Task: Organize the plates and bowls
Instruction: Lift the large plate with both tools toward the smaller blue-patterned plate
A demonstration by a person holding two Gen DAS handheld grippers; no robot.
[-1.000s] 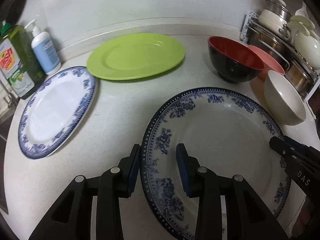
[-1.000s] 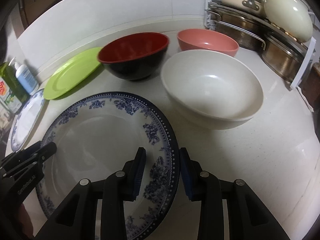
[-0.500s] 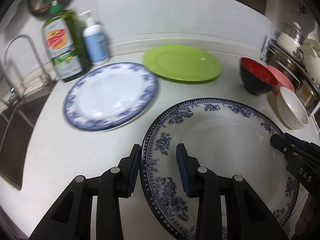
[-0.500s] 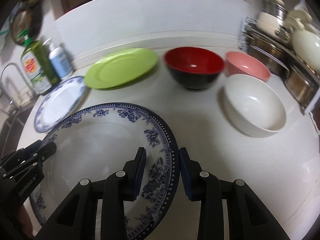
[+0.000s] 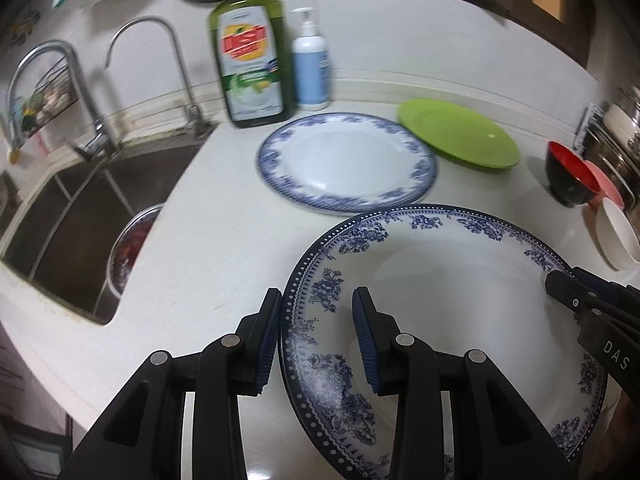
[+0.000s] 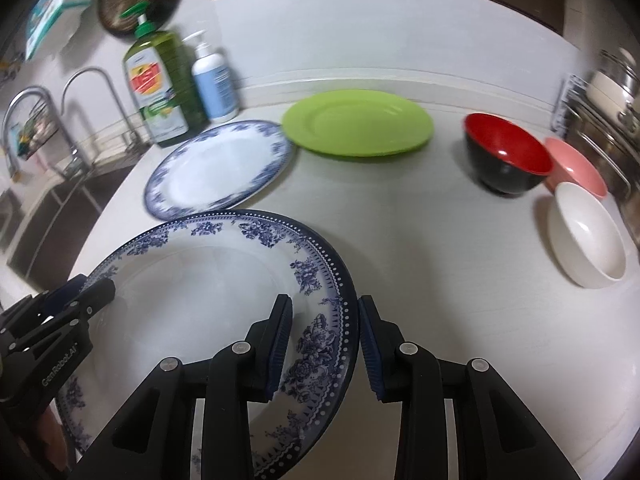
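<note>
Both grippers — left gripper (image 5: 316, 334) and right gripper (image 6: 324, 340) — are closed on the big flowered plate (image 5: 448, 280), held above the counter (image 5: 224, 248) by opposite rims.

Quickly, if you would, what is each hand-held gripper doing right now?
Left hand-held gripper: shut on the large blue floral plate, gripping its left rim.
Right hand-held gripper: shut on the same plate's right rim.
</note>
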